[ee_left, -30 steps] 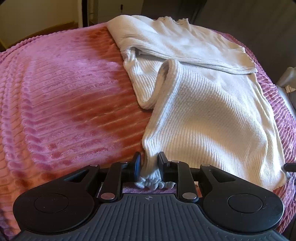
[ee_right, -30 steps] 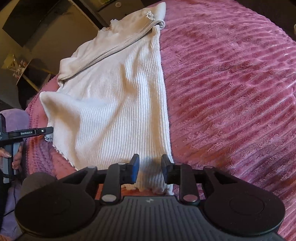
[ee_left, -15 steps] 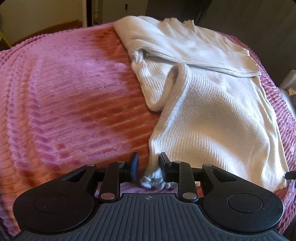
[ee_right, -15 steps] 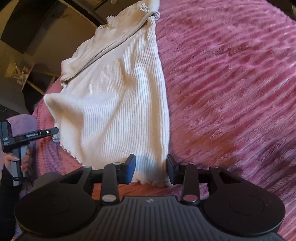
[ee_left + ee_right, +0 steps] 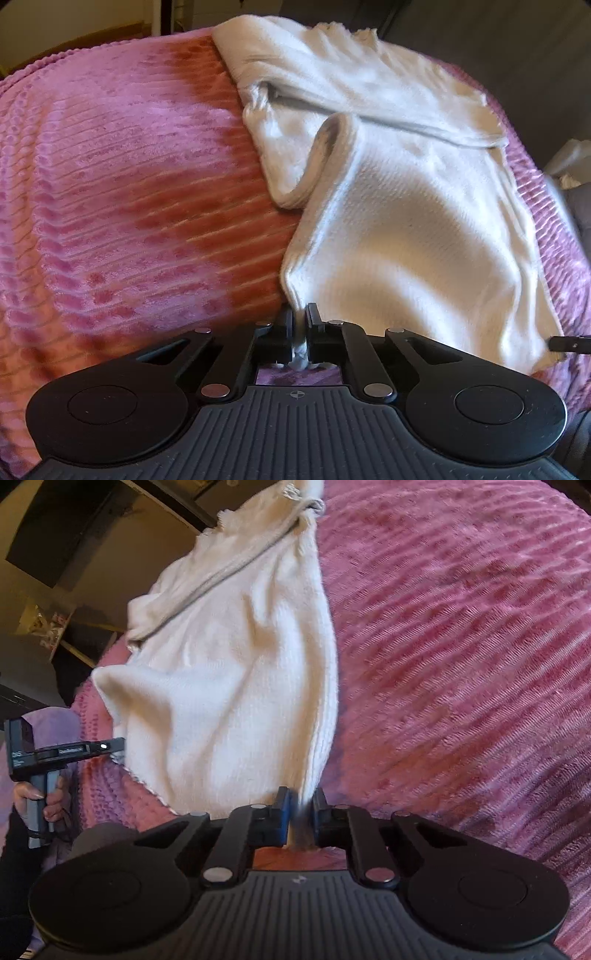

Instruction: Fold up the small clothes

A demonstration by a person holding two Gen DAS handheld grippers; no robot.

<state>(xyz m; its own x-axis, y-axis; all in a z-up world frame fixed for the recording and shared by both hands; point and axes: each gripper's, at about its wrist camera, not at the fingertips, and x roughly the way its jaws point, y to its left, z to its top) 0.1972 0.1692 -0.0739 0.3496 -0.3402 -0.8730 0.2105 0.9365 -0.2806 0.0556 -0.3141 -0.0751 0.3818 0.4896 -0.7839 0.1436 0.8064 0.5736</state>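
Both grippers, left [image 5: 300,332] and right [image 5: 300,812], pinch the bottom corners of the white top [image 5: 406,229] (mid-frame, on the pink blanket [image 5: 129,184]). Next, I think: lift and fold toward the frame's top.

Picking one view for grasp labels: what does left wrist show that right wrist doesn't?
Left wrist only: the left gripper close up, shut on the white garment hem, plus a rolled fold along the garment's left edge.

Right wrist only: the right gripper shut on the hem, and the person's left hand on the other gripper's handle.

Both: the garment and the pink blanket.
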